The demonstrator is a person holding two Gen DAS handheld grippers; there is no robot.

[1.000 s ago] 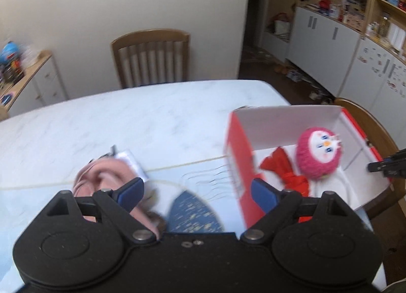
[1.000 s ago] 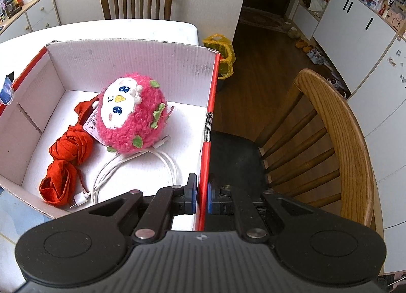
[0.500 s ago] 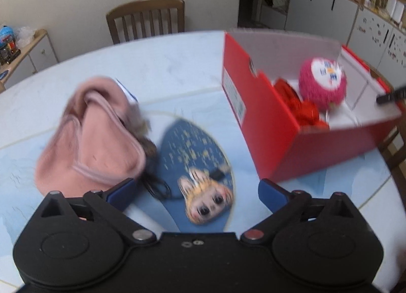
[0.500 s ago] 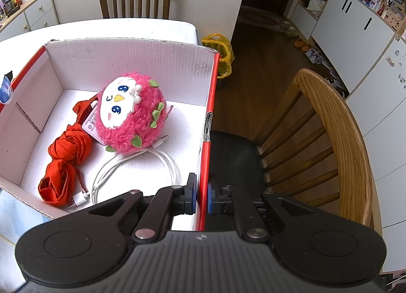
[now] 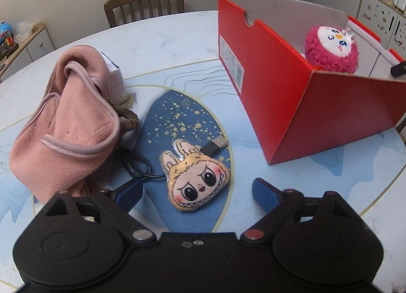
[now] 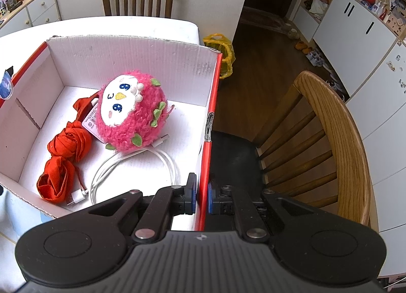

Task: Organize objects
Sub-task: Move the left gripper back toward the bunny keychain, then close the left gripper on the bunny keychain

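Observation:
A yellow rabbit-eared plush face lies on the blue patch of the table, with a black cable and its USB plug beside it. My left gripper hovers just over it, jaws wide and closing; the plush lies between the fingertips and the pads do not press on it. A pink fleece cloth is heaped to the left. The red box on the right holds a pink round plush, a red cloth and a white cable. My right gripper is shut on the box's right wall.
A brown hair tie and a white packet lie by the pink cloth. Wooden chairs stand at the far side and just right of the box. The table edge runs close past the box's right side.
My left gripper has sunk toward the table and tipped down, so the plush face now lies between its fingers. The right gripper and the box have not moved.

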